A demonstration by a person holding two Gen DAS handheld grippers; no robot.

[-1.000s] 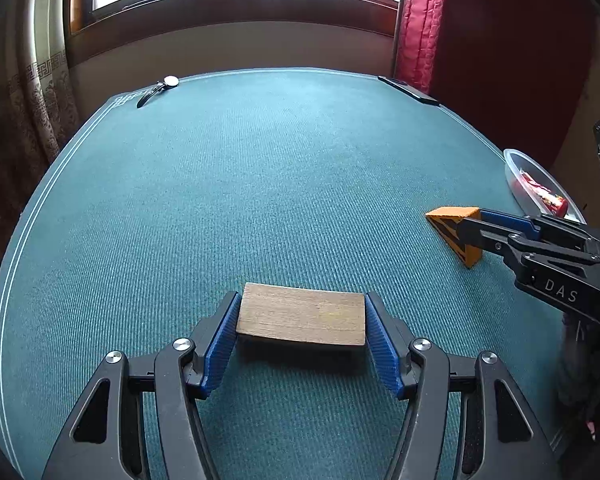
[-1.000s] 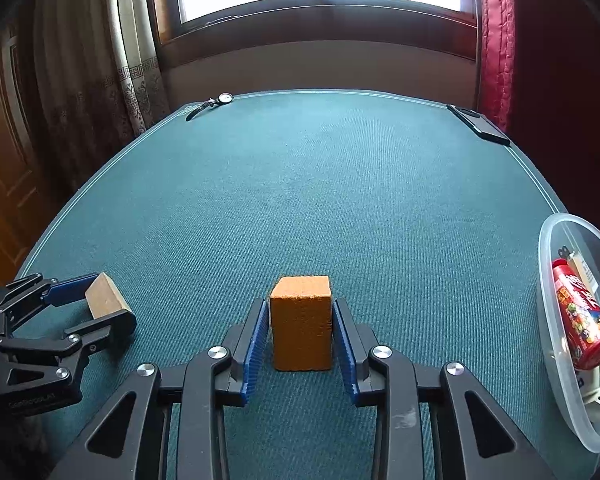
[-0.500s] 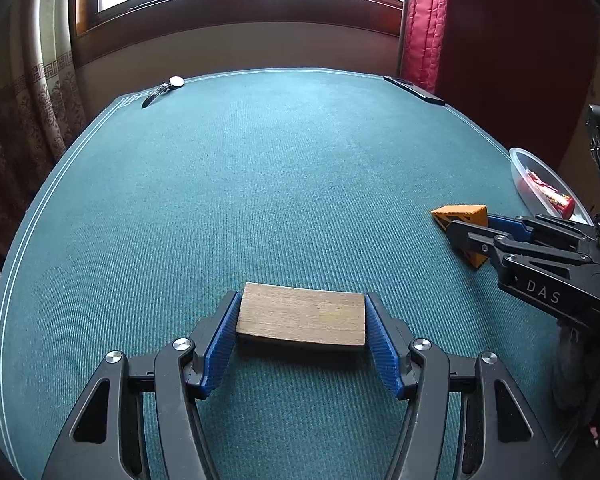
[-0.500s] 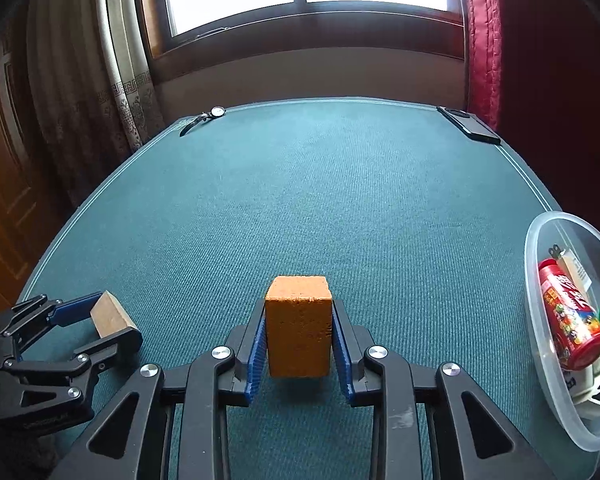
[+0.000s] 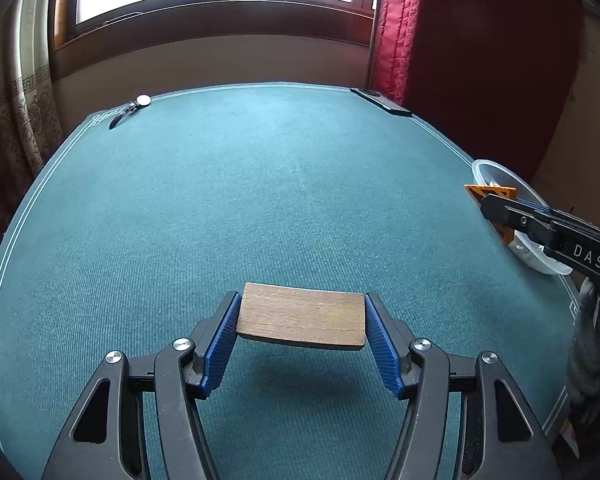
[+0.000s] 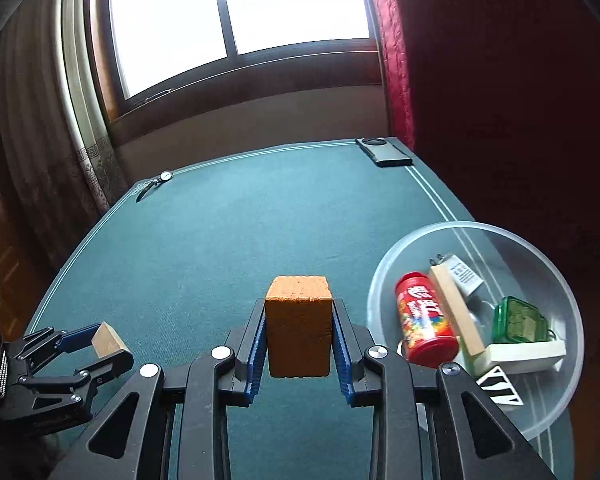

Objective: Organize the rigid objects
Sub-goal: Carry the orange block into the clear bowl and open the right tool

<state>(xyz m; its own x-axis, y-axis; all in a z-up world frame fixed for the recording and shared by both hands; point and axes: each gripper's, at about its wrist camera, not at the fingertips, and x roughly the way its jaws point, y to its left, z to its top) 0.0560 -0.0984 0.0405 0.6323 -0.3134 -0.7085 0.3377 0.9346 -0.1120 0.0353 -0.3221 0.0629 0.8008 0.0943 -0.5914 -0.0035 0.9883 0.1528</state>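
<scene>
- The table is teal green felt, edged with thin white double lines.
- The wooden slab is mid-brown with fine grain.
- The block is rough orange.
- Both grippers, left and right, are black with ribbed blue pads.
- The bowl is clear, frosted plastic.
- The canister is red with multicoloured dots.
- The small box is green.
- The curtain is deep red.
- The drape is beige-brown with a key pattern.

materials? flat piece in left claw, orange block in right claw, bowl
Flat piece: wood, matte, visible grain lines.
Orange block: looks like coarse foam or pressed cork, rough speckled faces; unsure.
Bowl: translucent plastic, slightly frosted, table lines showing through.
</scene>
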